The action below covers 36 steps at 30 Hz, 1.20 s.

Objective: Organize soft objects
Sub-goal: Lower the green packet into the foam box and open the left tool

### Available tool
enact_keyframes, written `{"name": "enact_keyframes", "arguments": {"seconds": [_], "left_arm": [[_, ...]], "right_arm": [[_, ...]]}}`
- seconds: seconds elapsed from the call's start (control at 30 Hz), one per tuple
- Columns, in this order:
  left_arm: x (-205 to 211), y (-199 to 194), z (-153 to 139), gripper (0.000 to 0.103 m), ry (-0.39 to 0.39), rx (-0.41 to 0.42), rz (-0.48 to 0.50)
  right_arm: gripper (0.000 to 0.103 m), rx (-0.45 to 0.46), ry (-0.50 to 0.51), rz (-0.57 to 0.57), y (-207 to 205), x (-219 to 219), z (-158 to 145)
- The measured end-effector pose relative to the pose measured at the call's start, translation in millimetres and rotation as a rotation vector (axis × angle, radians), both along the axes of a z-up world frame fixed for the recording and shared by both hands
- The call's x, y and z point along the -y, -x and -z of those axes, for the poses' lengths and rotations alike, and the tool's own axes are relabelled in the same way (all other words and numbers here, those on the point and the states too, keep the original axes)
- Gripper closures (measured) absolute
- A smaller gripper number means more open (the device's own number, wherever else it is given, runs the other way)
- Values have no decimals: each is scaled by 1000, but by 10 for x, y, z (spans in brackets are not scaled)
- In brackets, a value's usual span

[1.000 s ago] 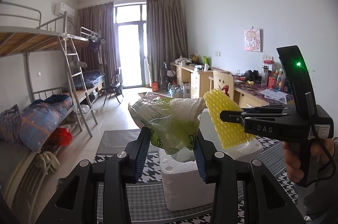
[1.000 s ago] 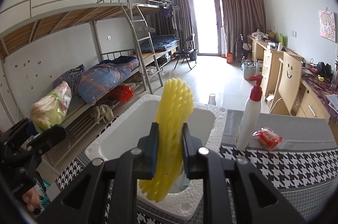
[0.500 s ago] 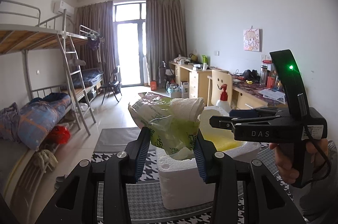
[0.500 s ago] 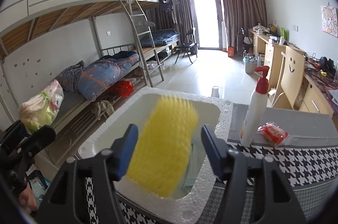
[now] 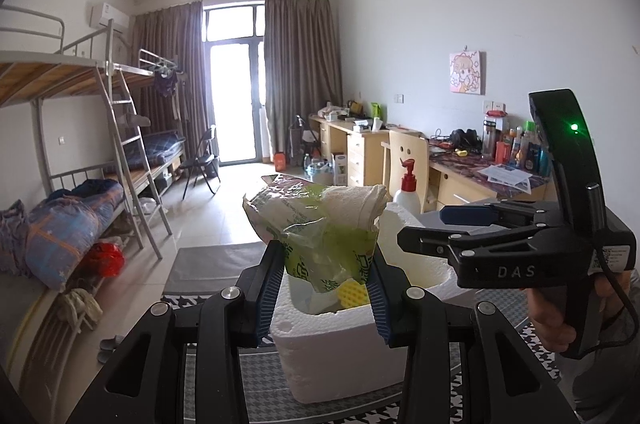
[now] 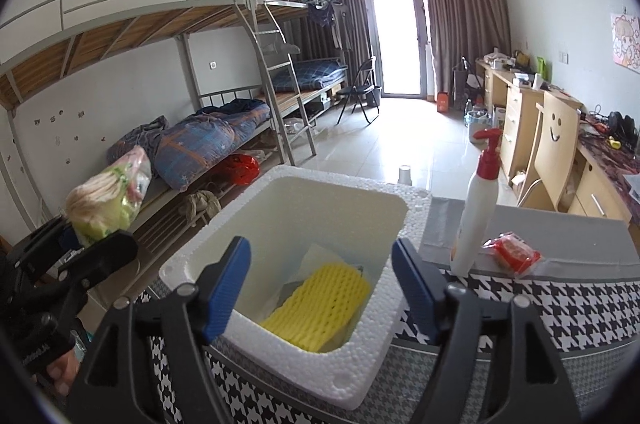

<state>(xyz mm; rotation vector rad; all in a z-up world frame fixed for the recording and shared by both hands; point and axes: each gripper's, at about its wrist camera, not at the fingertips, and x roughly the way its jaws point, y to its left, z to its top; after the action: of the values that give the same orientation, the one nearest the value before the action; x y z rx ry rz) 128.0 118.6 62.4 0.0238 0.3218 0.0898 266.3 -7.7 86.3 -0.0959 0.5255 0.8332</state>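
Note:
My left gripper (image 5: 324, 284) is shut on a green-and-white plastic pack of tissue (image 5: 320, 224) and holds it above the near edge of a white foam box (image 5: 340, 352). My right gripper (image 6: 320, 288) is open and empty, just above the same foam box (image 6: 276, 340). A yellow foam sponge (image 6: 320, 304) lies on the box floor, also visible in the left wrist view (image 5: 352, 291). The right gripper shows from the side in the left wrist view (image 5: 424, 228), and the tissue pack shows at the left of the right wrist view (image 6: 108, 200).
The box stands on a houndstooth cloth (image 6: 560, 308). A white pump bottle with a red top (image 6: 478, 208) and a red packet (image 6: 514, 256) stand right of the box. Bunk beds (image 6: 200, 128) are to the left, desks and a chair (image 6: 556, 140) to the right.
My right gripper opened and let go of the yellow sponge, which dropped into the foam box. My left gripper kept hold of the tissue pack, almost unmoved.

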Motion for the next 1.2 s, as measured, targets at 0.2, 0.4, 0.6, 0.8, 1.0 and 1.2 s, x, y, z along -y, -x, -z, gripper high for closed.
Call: {"name": "enact_keyframes", "arguments": {"seconds": [0.2, 0.4, 0.6, 0.8, 1.0, 1.2], "left_arm": [[27, -57, 0, 61, 2, -6, 25], [27, -102, -15, 61, -1, -3, 50], [85, -197, 3, 61, -2, -18, 72], [81, -249, 23, 61, -1, -34, 90], [108, -328, 44, 61, 6, -54, 111], [75, -400, 61, 61, 26, -79, 124]], "right_arm": [[22, 10, -2, 7, 10, 120, 16], [10, 18, -28, 28, 19, 251, -2], [9, 36, -24, 56, 20, 365, 11], [9, 26, -32, 75, 6, 424, 47], [9, 48, -20, 97, 35, 519, 57], [9, 57, -20, 109, 57, 599, 61]]}}
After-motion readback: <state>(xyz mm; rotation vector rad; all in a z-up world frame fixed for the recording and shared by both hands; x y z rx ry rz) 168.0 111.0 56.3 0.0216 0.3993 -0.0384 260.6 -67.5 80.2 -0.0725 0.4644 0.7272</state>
